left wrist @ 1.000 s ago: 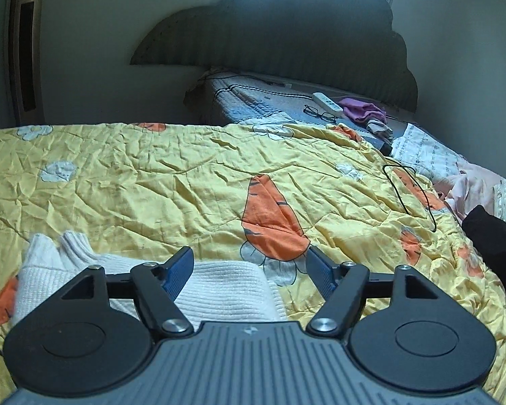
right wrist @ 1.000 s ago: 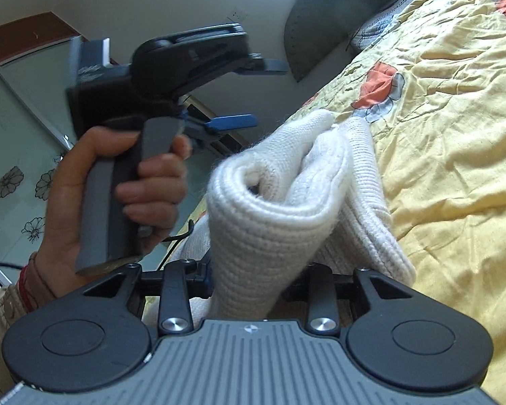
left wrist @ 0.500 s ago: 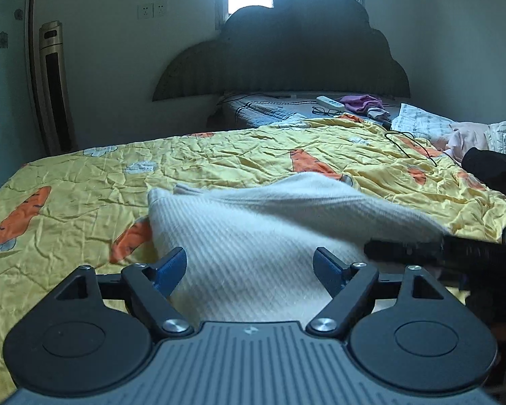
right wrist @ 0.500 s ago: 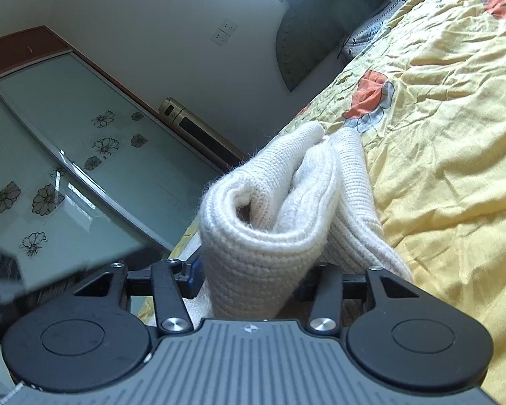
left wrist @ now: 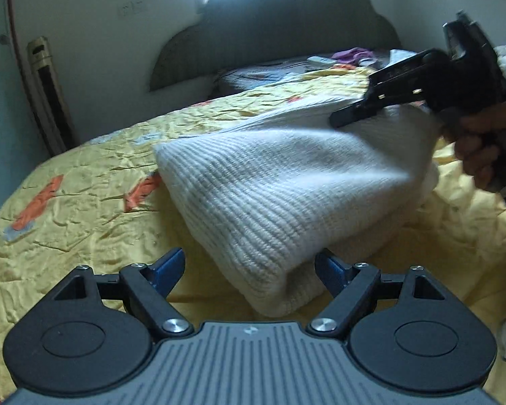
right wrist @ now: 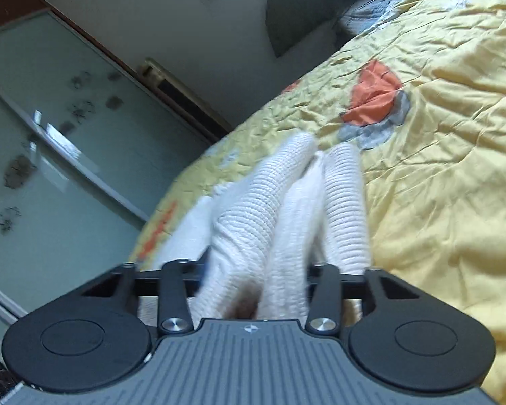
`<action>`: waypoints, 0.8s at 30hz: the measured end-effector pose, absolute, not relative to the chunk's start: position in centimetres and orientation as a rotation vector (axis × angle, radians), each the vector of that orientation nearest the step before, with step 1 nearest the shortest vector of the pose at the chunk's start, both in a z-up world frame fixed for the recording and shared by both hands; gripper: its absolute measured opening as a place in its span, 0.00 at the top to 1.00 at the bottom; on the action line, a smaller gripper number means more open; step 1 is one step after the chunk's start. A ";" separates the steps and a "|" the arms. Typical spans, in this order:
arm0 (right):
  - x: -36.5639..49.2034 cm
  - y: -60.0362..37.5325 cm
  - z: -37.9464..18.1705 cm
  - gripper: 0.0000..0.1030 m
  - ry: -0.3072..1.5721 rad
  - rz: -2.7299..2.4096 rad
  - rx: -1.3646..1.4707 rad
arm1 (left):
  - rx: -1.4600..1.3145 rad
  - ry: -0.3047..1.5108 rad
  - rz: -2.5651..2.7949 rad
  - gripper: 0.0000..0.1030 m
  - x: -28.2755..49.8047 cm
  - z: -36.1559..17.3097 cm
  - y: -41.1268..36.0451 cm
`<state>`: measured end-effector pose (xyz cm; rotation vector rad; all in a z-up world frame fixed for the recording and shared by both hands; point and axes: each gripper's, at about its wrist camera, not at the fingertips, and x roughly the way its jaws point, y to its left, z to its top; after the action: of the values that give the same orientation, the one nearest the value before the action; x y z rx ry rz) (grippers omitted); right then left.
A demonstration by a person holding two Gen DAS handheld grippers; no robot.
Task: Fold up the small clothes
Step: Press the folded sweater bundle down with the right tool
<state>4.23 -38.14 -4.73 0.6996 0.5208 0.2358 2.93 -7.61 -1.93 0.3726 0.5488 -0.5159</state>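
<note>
A: Largest first. What fills both views?

B: The bed (left wrist: 84, 209), under a yellow quilt (right wrist: 449, 155) printed with orange carrots. The left wrist view shows its dark headboard (left wrist: 286, 33) below a bright window; the right wrist view shows mostly a sliding glass door (right wrist: 50, 141) with flower decals.

A: And the task's thing?

B: A white knit (left wrist: 273, 189), ribbed, lying on the quilt near the bed's near edge. In the left wrist view one folded corner reaches in between the blue pads (left wrist: 167, 266), while its far end is raised toward the right.

A: What does that view show that the other does not?

B: The right gripper from outside, black, with a hand (left wrist: 486, 145) around its grip, at the raised end of the knit.

A: State of the tools?

B: The left gripper (left wrist: 249, 270) stands wide, pads clear of the cloth. The right gripper (right wrist: 253, 270) is closing, with bunched folds of knit between its fingers; the pads are hidden by the cloth, which fills the gap.

A: Any writing?

B: None legible; only a small emblem on each grey housing.

A: Room to move?

B: Bare quilt lies left of the knit. A tower fan (left wrist: 47, 91) stands against the wall beyond the bed's left edge.
</note>
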 end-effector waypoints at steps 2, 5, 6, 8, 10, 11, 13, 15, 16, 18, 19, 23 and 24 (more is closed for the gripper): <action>3.7 -38.6 -4.8 0.70 0.494 0.228 0.713 | 0.361 0.546 -0.466 0.18 3.1 -2.1 -7.4; 2.4 -39.3 -5.0 0.71 0.435 0.223 0.745 | 0.296 0.591 -0.447 0.17 4.0 -2.5 -6.1; 2.2 -39.4 -5.3 0.71 0.434 0.223 0.750 | 0.272 0.615 -0.453 0.17 4.3 -2.6 -5.7; 2.5 -39.4 -6.2 0.72 0.455 0.226 0.746 | 0.249 0.643 -0.456 0.17 4.6 -2.8 -5.2; 2.4 -39.4 -6.5 0.64 0.447 0.216 0.729 | 0.236 0.646 -0.469 0.18 4.3 -2.5 -5.0; 2.2 -39.3 -6.3 0.63 0.444 0.221 0.724 | 0.232 0.642 -0.478 0.18 4.1 -2.3 -4.9; 1.8 -38.8 -5.8 0.61 0.434 0.214 0.673 | 0.232 0.631 -0.504 0.18 3.4 -1.8 -4.7; 1.4 -38.5 -5.7 0.62 0.431 0.201 0.629 | 0.229 0.627 -0.531 0.18 3.0 -1.4 -4.5; 1.4 -38.6 -5.9 0.61 0.430 0.201 0.632 | 0.221 0.630 -0.552 0.18 2.8 -1.2 -4.4; 0.8 -38.8 -5.7 0.58 0.421 0.196 0.648 | 0.167 0.642 -0.618 0.18 2.8 -0.5 -3.9; 0.3 -38.6 -5.2 0.51 0.410 0.189 0.625 | 0.126 0.649 -0.650 0.18 2.9 -0.1 -3.5; -1.5 -37.7 -3.1 0.01 0.331 0.090 0.430 | -0.101 0.685 -0.738 0.15 5.1 0.8 -1.7; -1.4 -37.7 -2.9 0.01 0.331 0.084 0.387 | -0.170 0.704 -0.746 0.13 6.1 0.7 -1.4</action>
<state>-1.39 -37.69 -2.95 0.3870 0.3306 0.0838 6.07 -1.39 0.70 -0.1696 0.7040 -0.7458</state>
